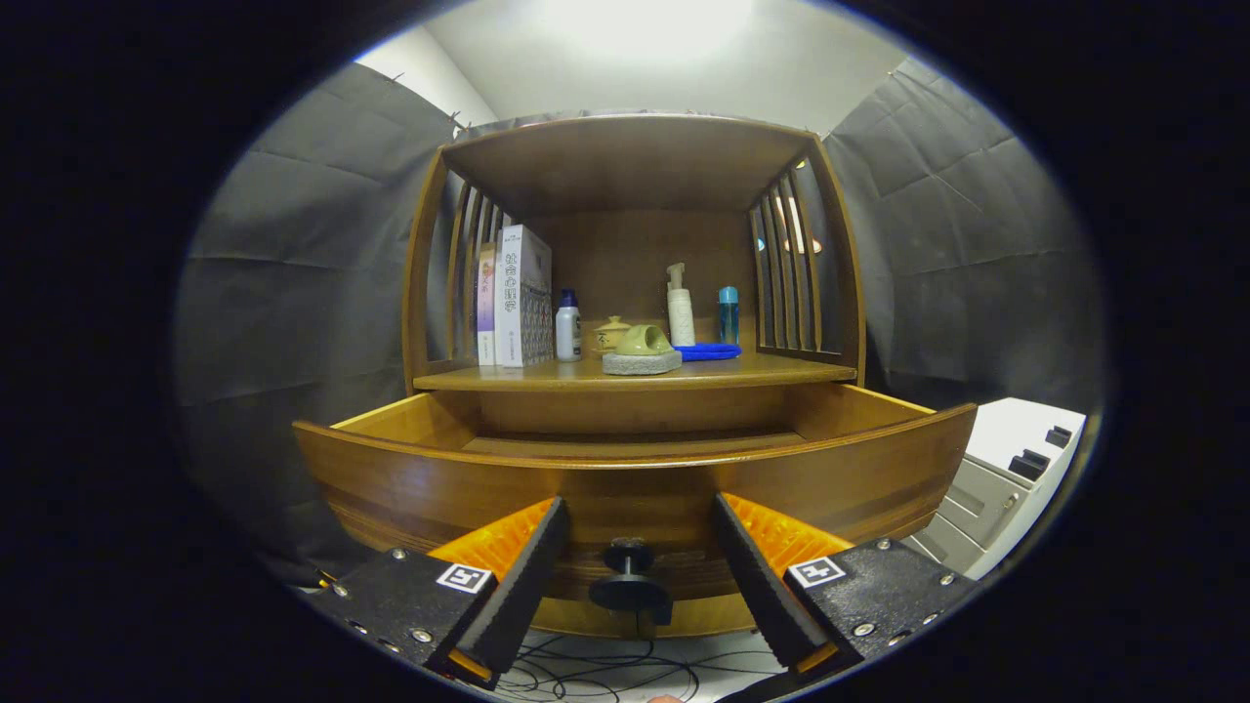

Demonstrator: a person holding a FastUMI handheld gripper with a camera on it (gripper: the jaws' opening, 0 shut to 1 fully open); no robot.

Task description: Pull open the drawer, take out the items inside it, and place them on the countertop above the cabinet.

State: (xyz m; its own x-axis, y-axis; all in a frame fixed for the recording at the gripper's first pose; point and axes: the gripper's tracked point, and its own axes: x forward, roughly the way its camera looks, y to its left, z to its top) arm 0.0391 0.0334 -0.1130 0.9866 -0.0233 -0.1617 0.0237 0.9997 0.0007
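My hand-held gripper (633, 566) is spread wide, gripping nothing. The drawer (635, 478) stands pulled out dead ahead at twelve o'clock, its black knob (628, 576) sitting between my fingers, untouched.

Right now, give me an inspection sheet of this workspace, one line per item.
Surface: wooden countertop above the drawer, front edge bare.
Job's things: curved-front wooden drawer pulled open; its inside is hidden behind the front panel. Black round knob sits between the jaws, untouched.
Clutter: upright books, white bottle with blue cap, green ceramic piece on a grey stone slab, white pump bottle, blue bottle, blue cloth.
Grippers: orange-and-black gripper open, jaws apart either side of the knob.
Cables: black cables on the floor below.
Surroundings: white-grey unit beside the cabinet.
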